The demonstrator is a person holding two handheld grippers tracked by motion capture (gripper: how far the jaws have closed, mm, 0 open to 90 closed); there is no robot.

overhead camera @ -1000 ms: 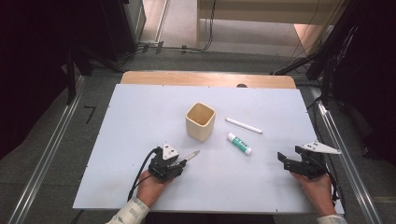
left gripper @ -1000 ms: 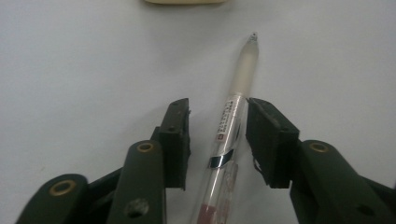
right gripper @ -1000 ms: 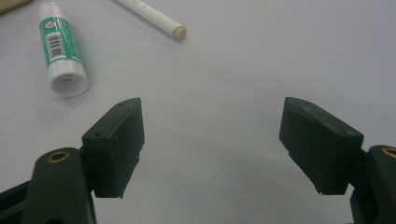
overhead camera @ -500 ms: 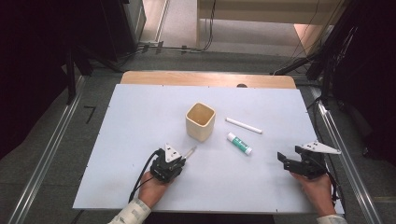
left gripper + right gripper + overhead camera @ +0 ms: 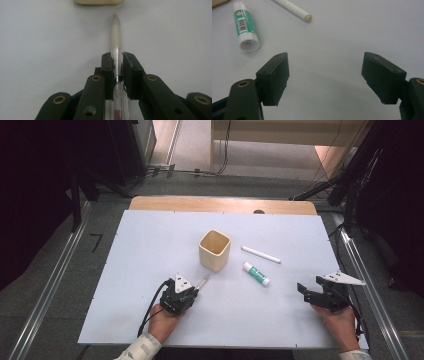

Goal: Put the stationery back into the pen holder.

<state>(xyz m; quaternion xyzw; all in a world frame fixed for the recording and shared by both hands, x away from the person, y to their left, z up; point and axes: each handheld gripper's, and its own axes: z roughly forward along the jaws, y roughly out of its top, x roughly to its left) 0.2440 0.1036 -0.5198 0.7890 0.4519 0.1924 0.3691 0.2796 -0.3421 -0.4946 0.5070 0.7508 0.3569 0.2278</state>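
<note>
White and bare apart from a few small things, the worktop (image 5: 125, 285) stretched out in front of me under the dark racks and cables at the back. My left gripper (image 5: 117, 63) had just been closing, and by this moment its jaws were clamped on the clear pen (image 5: 116, 37), pinching the barrel on both sides. A second earlier the pen had lain between parted jaws; now the pads pressed on it, so I judged the grasp made and the pen ready to be lifted.

The pen ran straight out from between the jaws, its frosted tip pointing at the cream cup (image 5: 214, 250) just ahead and stopping short of the cup's base. From above, the left gripper (image 5: 192, 292) sat low on the worktop with the pen's front end sticking out toward the cup. The lift looked short, though the pen would have to be tipped upright to go in.

My right gripper (image 5: 324, 75) rested near the right edge, its jaws wide apart and holding nothing. The glue stick (image 5: 245, 26) and the white marker (image 5: 293, 8) lay beyond it, untouched.
</note>
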